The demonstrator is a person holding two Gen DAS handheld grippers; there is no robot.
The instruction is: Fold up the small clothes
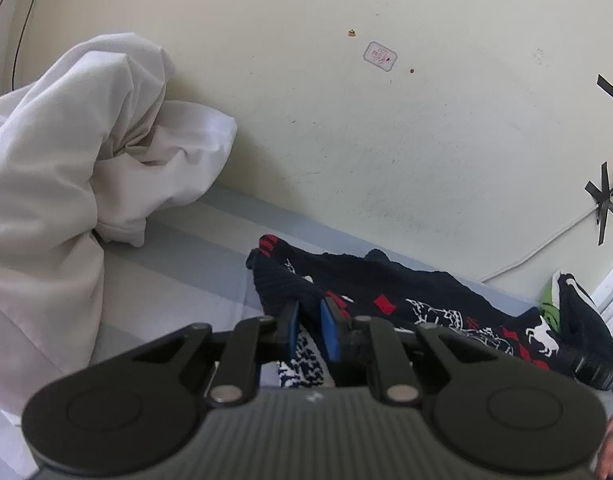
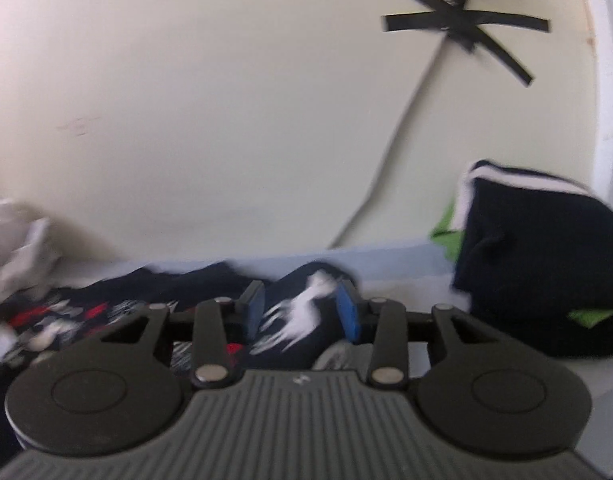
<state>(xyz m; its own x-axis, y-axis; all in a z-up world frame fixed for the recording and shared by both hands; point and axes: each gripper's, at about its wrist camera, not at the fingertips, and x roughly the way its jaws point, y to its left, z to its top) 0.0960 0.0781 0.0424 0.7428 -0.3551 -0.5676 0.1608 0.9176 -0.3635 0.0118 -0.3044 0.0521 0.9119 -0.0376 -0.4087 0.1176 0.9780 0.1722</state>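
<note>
A dark navy garment (image 1: 386, 292) with red and white patterns lies crumpled on the striped bed sheet (image 1: 178, 264) by the wall. My left gripper (image 1: 311, 330) is shut on its near left edge, and fabric fills the narrow gap between the blue pads (image 1: 330, 334). In the blurred right wrist view, the same garment (image 2: 210, 280) stretches off to the left. My right gripper (image 2: 300, 312) holds a bunched fold with a white print between its wider-set pads (image 2: 348, 316), and the cloth touches both.
A white duvet (image 1: 66, 160) is heaped at the left against the cream wall. A pile of dark clothes with green (image 2: 538, 264) sits at the right by the wall. A white cable (image 1: 546, 244) runs along the wall, fixed by black tape (image 2: 458, 28).
</note>
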